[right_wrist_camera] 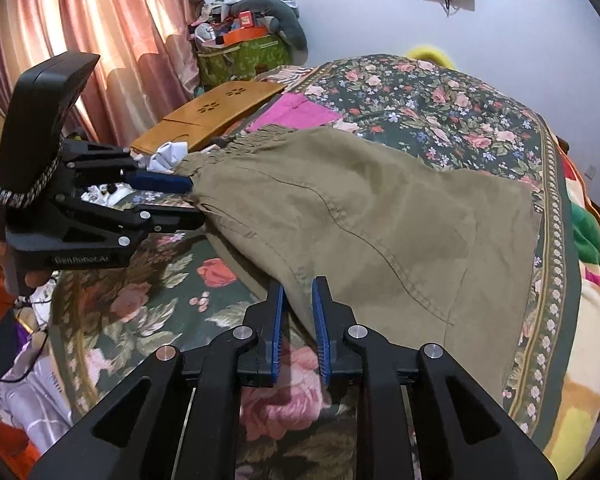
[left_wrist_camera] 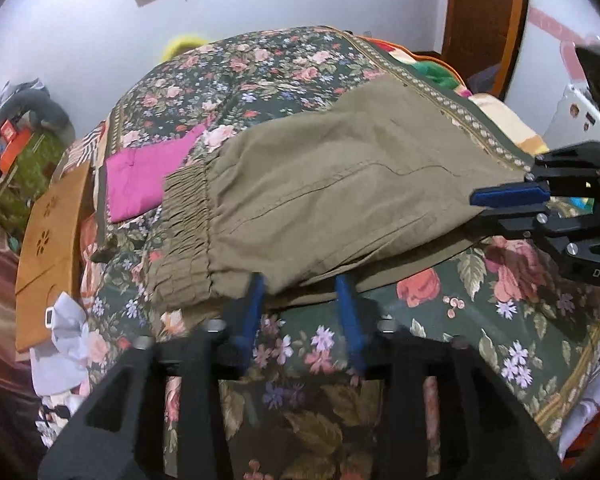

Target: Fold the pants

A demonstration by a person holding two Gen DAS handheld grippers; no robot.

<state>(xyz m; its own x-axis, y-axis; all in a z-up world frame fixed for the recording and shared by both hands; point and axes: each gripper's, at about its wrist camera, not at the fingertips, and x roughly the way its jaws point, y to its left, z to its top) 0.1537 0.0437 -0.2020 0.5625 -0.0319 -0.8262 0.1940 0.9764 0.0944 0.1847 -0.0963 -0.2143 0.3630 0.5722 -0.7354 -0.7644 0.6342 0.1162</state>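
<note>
Olive pants (left_wrist_camera: 340, 184) lie folded lengthwise on a floral bedspread (left_wrist_camera: 260, 76), with the gathered waistband (left_wrist_camera: 184, 232) at the left. My left gripper (left_wrist_camera: 302, 292) stands open at the near edge by the waistband, and the fabric drapes over its blue fingertips. Seen from the right wrist, the left gripper (right_wrist_camera: 194, 200) has the pants' (right_wrist_camera: 400, 220) edge in its gap with the pads apart. My right gripper (right_wrist_camera: 300, 284) is shut on the pants' near corner. From the left wrist, the right gripper (left_wrist_camera: 476, 206) pinches that edge at the far right.
A pink folded cloth (left_wrist_camera: 148, 176) lies beyond the waistband. A brown perforated board (right_wrist_camera: 216, 112) and crumpled white cloth (right_wrist_camera: 168, 156) sit at the bed's edge. A green bag (right_wrist_camera: 244, 60) and curtains (right_wrist_camera: 100, 40) are behind, and bright blankets (right_wrist_camera: 588, 240) lie along the right side.
</note>
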